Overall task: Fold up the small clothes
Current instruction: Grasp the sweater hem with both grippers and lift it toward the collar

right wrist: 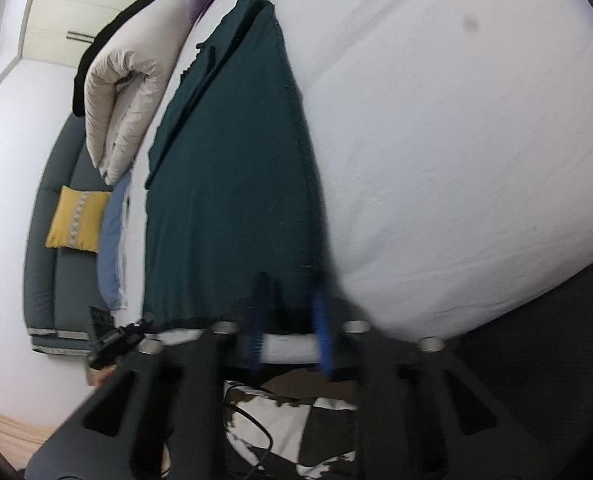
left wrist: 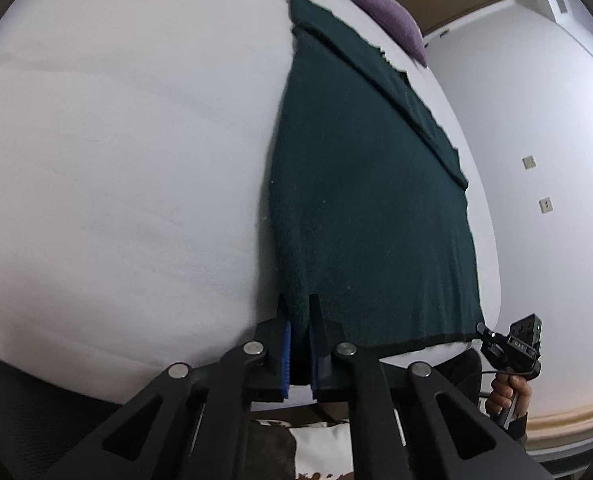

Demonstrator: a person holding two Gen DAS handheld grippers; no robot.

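1. While flat along the bed [left wrist: 116, 160] near edge, dark green garment [left wrist: 368, 208] has its hem corners pinched.
2. Left hand-held gripper [left wrist: 300, 316]: clamped on hem.
3. Right hand-held gripper [right wrist: 290, 300]: clamped on hem too (view blurred).

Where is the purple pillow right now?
Left wrist view: the purple pillow lies at the bed's far end, just beyond the green cloth's far corner.

Almost no lettering shows in either view. In the left wrist view the right gripper [left wrist: 481, 327] carries a small black unit [left wrist: 524, 338] with faint pale characters on its face (too small and blurred to read). The dark green garment [left wrist: 372, 208] bears no readable label.
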